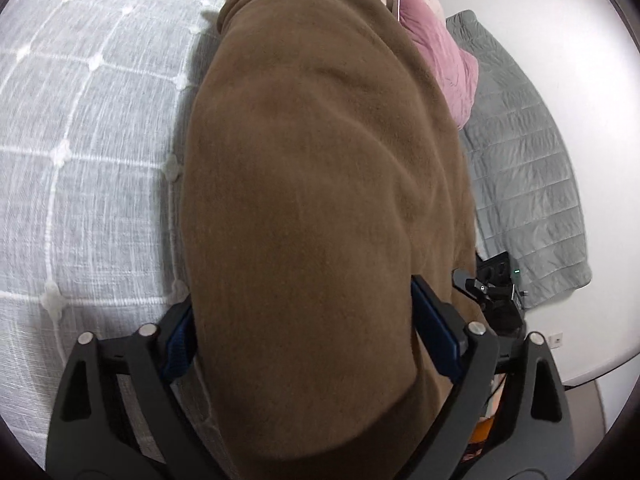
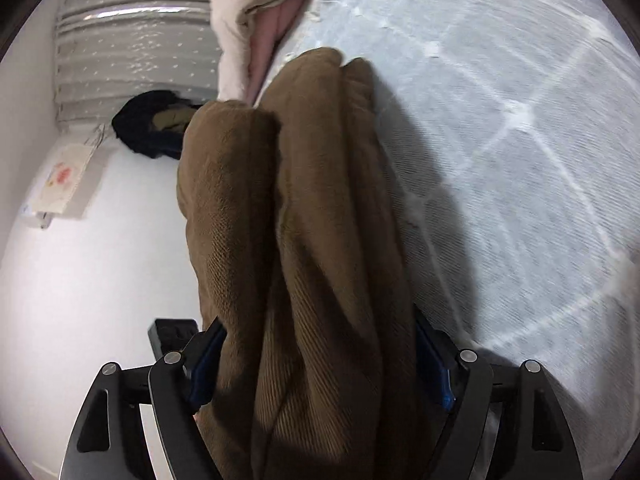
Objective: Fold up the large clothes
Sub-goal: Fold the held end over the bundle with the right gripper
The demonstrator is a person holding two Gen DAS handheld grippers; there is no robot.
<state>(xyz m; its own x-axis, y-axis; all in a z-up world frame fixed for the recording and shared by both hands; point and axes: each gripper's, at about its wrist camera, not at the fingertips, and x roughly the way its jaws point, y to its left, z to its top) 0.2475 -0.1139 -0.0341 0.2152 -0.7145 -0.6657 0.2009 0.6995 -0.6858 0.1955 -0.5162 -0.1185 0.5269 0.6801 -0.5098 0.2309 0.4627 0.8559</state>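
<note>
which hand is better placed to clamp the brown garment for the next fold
Probably left. The brown garment fills the left gripper as one smooth bulk between wide jaws. The right gripper straddles bunched, ridged folds at the bedspread edge, a messier grab.

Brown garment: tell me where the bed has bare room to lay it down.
Free: the white checked bedspread left of the brown garment in the left wrist view, right of it in the right wrist view. Crowded: the far end, with the pink cloth and cream cloth.
</note>
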